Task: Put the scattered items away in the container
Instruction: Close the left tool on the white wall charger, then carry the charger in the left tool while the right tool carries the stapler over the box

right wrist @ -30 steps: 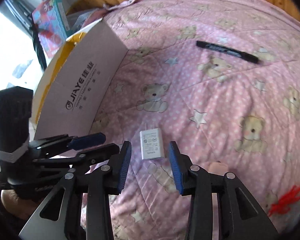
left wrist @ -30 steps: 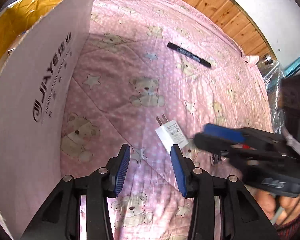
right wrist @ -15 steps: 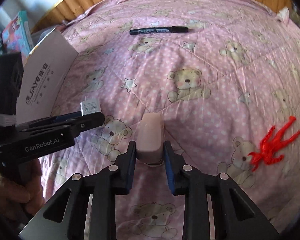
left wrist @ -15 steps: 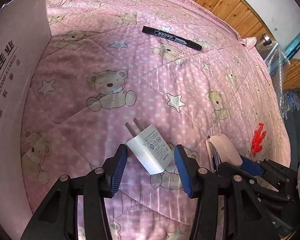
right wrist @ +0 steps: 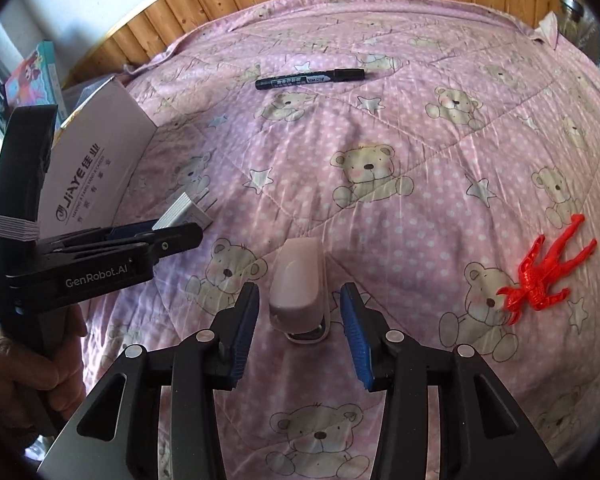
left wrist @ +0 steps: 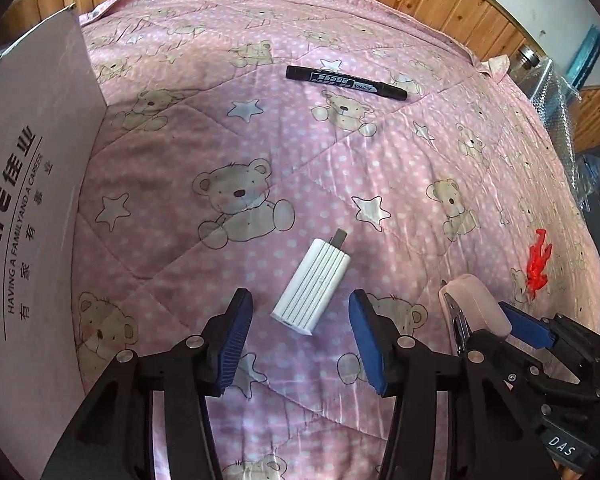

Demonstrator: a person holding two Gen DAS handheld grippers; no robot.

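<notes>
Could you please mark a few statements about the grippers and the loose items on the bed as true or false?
1. The left gripper is open, with the white charger lying between its fingers. True.
2. The right gripper is clamped shut on the pink stapler. False: its fingers stand apart on either side of the stapler.
3. The black marker lies on the bedspread, away from both grippers. True.
4. The red toy figure is inside the cardboard box. False: it lies on the bedspread.
</notes>
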